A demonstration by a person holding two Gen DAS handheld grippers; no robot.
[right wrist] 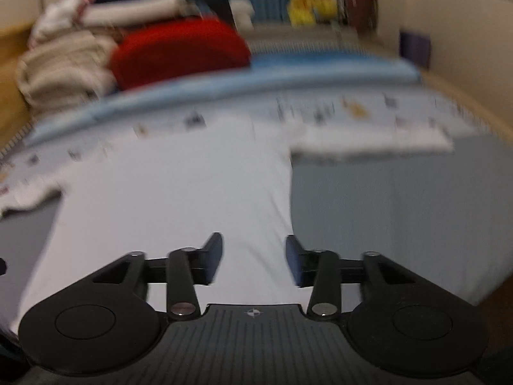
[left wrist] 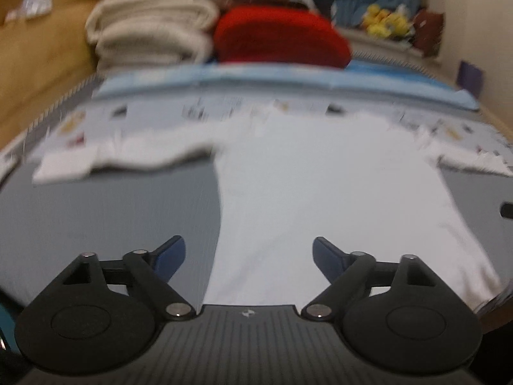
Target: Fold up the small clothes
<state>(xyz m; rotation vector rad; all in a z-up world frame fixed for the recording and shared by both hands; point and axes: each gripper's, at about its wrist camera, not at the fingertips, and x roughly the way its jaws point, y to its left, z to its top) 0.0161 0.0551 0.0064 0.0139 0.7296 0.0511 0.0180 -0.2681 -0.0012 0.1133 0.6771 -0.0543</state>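
A small white long-sleeved shirt (left wrist: 323, 192) lies flat on a grey mat (left wrist: 112, 211), its sleeves spread to either side near the patterned sheet. My left gripper (left wrist: 249, 250) hovers over the shirt's lower left edge, jaws wide apart with nothing between them. In the right wrist view the same shirt (right wrist: 179, 186) fills the middle and its right sleeve (right wrist: 368, 142) stretches right. My right gripper (right wrist: 254, 256) hangs above the shirt's lower right part, open, with only cloth seen below the blue pads. Both views are blurred.
Behind the shirt lie a patterned sheet (left wrist: 224, 109) and a blue blanket edge (left wrist: 256, 77). Folded beige towels (left wrist: 154, 32) and a red cushion (left wrist: 279, 37) are stacked at the back. Yellow toys (left wrist: 384, 21) sit by the far wall. A wooden board (left wrist: 41, 48) bounds the left.
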